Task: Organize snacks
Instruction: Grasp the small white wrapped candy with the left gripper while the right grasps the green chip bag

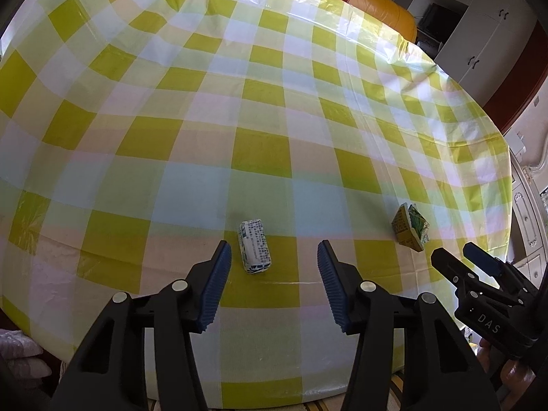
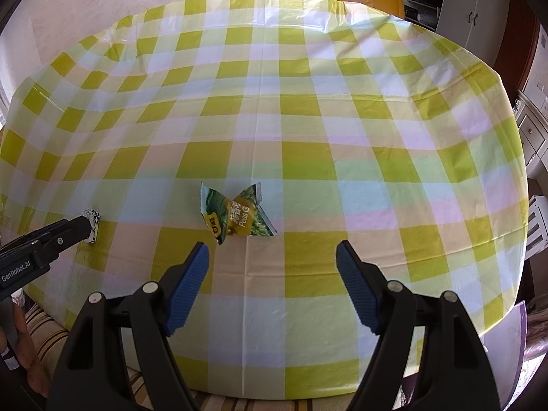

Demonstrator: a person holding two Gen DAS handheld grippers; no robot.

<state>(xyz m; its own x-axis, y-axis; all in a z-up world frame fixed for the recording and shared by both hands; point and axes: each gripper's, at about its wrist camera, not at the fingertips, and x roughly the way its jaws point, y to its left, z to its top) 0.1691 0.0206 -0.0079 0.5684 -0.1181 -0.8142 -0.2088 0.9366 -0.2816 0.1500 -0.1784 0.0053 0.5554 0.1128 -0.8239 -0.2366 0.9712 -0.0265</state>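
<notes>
— Snacks, two of them, both near the front edge of the table (image 1: 102, 109). What does the left one look like?

— White snack pack (image 1: 255, 246): a small pillow-shaped wrapper with blue-green print and lines of dark text, lying flat on the yellow-and-white checked tablecloth (image 2: 308, 120). It sits just ahead of the left gripper (image 1: 270, 257), closer to that gripper's left pad than to the right one.

— Is the gripper on it?

— No. Its blue ribbed pads stand apart, with the pack between them but untouched as far as the wrist view shows.

— And the other?

— Green pea packet (image 2: 236, 215): crumpled, green and yellow, with "Peas" and other print on its face, its corners sticking up. It lies toward the table's front right, well apart from the white pack.

— The right gripper (image 2: 272, 257)?

— Spread wide, nothing between the pads. The packet sits just beyond the tips, nearer the left pad.
</notes>
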